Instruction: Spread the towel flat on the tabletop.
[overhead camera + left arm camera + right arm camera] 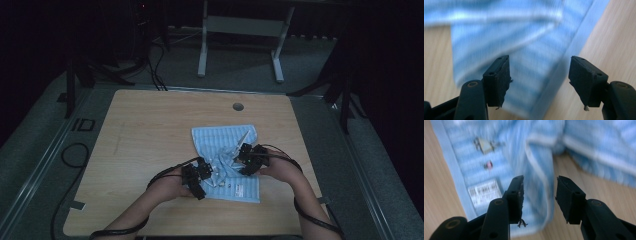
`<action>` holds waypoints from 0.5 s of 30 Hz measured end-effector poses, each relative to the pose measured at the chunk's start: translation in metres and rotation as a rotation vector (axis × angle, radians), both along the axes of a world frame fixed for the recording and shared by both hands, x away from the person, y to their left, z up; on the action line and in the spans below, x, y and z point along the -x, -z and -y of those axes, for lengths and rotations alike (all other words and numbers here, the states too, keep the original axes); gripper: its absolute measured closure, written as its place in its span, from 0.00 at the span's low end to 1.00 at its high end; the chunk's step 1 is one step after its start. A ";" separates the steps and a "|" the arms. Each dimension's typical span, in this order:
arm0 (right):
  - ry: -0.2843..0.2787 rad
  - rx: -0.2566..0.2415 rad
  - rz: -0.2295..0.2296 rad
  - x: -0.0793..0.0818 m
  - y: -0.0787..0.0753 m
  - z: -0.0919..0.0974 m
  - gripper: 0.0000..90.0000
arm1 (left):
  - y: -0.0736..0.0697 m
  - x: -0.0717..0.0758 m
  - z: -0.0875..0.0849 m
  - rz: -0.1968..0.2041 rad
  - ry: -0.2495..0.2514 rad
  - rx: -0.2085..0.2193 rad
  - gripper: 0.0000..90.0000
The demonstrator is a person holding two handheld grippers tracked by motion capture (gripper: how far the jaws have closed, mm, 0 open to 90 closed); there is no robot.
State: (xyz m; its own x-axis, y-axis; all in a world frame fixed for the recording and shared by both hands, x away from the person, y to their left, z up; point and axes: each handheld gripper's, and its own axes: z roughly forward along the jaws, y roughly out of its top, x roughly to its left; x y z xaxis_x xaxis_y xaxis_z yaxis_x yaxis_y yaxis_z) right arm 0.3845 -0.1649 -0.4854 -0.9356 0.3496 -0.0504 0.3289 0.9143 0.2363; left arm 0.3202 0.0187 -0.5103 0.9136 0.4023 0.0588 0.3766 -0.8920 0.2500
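Folding job looks barely begun: wooden table (150, 130) w/ blue striped cloth (225, 142) rumpled at centre-right, near half flat, label up. Left gripper (204, 170) at cloth's near-left edge, jaws apart, nothing held. Right gripper (245, 159) over bunched middle, jaws part-open astride a fold (537, 165), no grip yet.

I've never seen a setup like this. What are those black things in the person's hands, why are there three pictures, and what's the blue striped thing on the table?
No robot here: a person holds a hand-operated gripper in each hand, the left gripper and the right gripper. Each has two black jaws that pinch like tongs. The wide picture comes from a camera above the wooden table. The other two come from small cameras riding on the grippers, looking along their own jaws. On the table lies a crumpled blue striped garment with a white label. In both close-ups the jaws stand apart with the cloth beyond and below them, pinching nothing, so nothing is held right now.
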 end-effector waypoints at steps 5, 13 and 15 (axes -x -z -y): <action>-0.008 -0.048 -0.024 -0.005 0.004 -0.013 0.63 | 0.004 -0.007 0.018 0.034 -0.004 0.006 0.37; 0.018 -0.081 -0.044 -0.011 0.011 -0.013 0.88 | 0.007 -0.017 0.031 0.095 -0.032 0.059 0.50; 0.028 -0.098 -0.046 -0.011 0.008 -0.010 0.93 | 0.009 -0.019 0.033 0.100 -0.035 0.069 0.60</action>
State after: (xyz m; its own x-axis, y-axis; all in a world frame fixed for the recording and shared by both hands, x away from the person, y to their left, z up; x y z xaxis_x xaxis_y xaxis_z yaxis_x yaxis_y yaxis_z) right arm 0.3957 -0.1551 -0.4934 -0.9258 0.3770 0.0283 0.3669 0.8779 0.3077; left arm 0.3392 -0.0140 -0.5190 0.8901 0.4397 0.1197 0.3771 -0.8582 0.3483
